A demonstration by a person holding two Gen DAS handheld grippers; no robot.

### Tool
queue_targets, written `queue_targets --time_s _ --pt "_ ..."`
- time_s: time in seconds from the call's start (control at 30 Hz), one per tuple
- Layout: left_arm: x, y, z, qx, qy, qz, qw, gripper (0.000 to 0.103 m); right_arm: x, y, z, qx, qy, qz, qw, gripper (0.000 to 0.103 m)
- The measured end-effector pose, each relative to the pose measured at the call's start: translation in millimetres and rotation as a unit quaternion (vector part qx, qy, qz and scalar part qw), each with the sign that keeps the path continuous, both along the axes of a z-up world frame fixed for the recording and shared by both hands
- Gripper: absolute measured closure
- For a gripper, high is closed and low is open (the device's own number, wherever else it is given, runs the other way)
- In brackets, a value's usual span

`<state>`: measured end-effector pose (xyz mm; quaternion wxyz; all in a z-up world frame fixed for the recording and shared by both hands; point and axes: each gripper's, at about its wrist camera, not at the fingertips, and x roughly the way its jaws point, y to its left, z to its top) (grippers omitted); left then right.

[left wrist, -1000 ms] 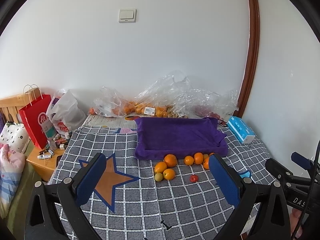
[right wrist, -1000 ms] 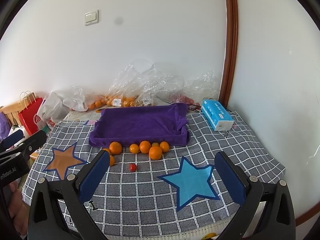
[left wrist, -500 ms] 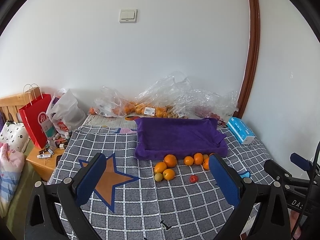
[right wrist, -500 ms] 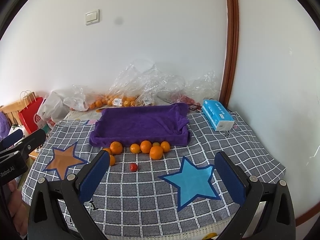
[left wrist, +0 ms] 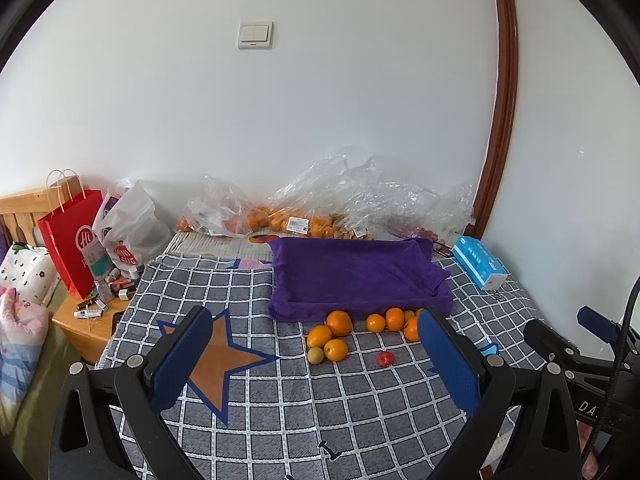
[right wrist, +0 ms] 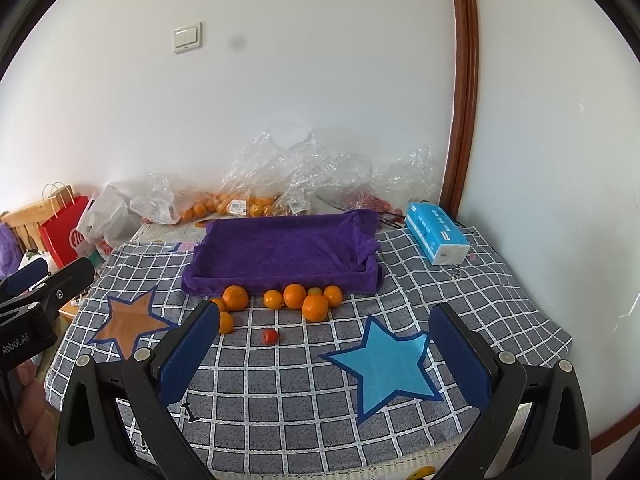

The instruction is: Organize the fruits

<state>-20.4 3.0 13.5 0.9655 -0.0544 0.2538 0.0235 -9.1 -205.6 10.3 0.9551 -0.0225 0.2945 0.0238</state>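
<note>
A purple cloth-lined tray [left wrist: 356,276] [right wrist: 280,252] sits empty at the back of a grey checked tablecloth [left wrist: 280,392] [right wrist: 280,384]. Several oranges [left wrist: 338,322] [right wrist: 294,295] lie in a row along its front edge. A small green fruit [left wrist: 315,355] and a small red fruit [left wrist: 385,358] [right wrist: 270,336] lie just in front of them. My left gripper [left wrist: 316,356] is open and empty, held above the near part of the table. My right gripper [right wrist: 324,344] is open and empty too, well short of the fruit.
Clear plastic bags with more oranges [left wrist: 280,216] [right wrist: 240,204] lie against the wall behind the tray. A blue tissue pack [left wrist: 478,266] [right wrist: 436,236] sits at the right. A red paper bag [left wrist: 72,240] and a wooden nightstand with small items [left wrist: 92,312] stand left of the table.
Both grippers have drifted only slightly; the scene sits a touch lower and closer in view. No fruit has moved.
</note>
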Motion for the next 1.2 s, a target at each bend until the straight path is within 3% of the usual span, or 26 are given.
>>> queue_targets --time_s 0.6,1.0,1.2 --pt "8 4 -12 0.000 0.002 0.002 1.0000 0.000 5 11 -8 -0.004 -0.013 0.016 1.000 0.000" --pt "53 39 -65 -0.013 0.053 0.013 0.9984 0.003 57 17 -62 -0.014 0.035 0.020 0.999 0.001" --pt "78 66 -104 -0.031 0.103 0.038 0.9935 0.003 94 15 -108 0.019 0.102 0.023 0.994 0.013"
